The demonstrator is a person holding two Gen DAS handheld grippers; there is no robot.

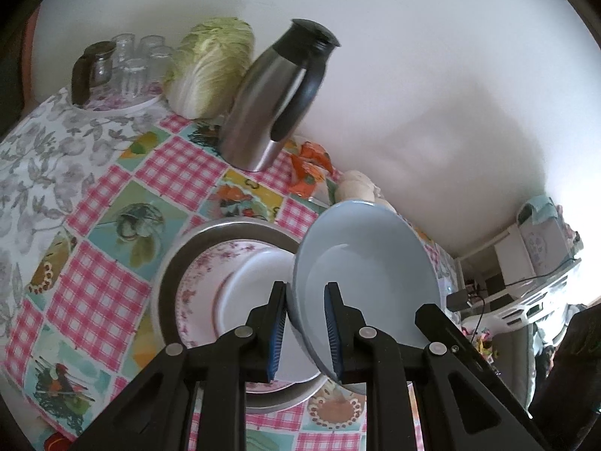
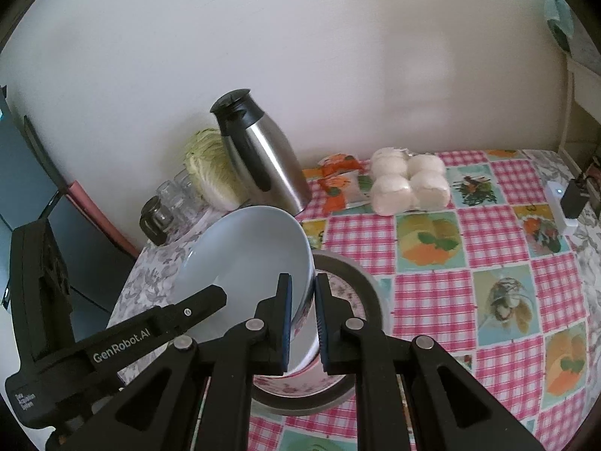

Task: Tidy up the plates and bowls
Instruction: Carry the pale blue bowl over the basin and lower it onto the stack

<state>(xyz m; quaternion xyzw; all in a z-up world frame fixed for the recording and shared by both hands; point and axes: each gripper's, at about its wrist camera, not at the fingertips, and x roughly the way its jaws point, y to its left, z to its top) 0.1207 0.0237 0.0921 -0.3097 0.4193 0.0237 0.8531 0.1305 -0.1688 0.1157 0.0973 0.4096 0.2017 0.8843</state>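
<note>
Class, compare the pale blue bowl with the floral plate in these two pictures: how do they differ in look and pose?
The blue bowl is plain and deep; the floral plate is shallow with pink flowers on its rim. The blue bowl is held tilted, its rim pinched by the left gripper and right gripper; the floral plate lies flat in a metal basin under a white plate. Both are round tableware.

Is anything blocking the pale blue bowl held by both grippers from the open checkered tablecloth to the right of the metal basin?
Nothing visible does: the pale blue bowl hangs tilted over the metal basin, and the checkered tablecloth beside it lies bare.
</note>
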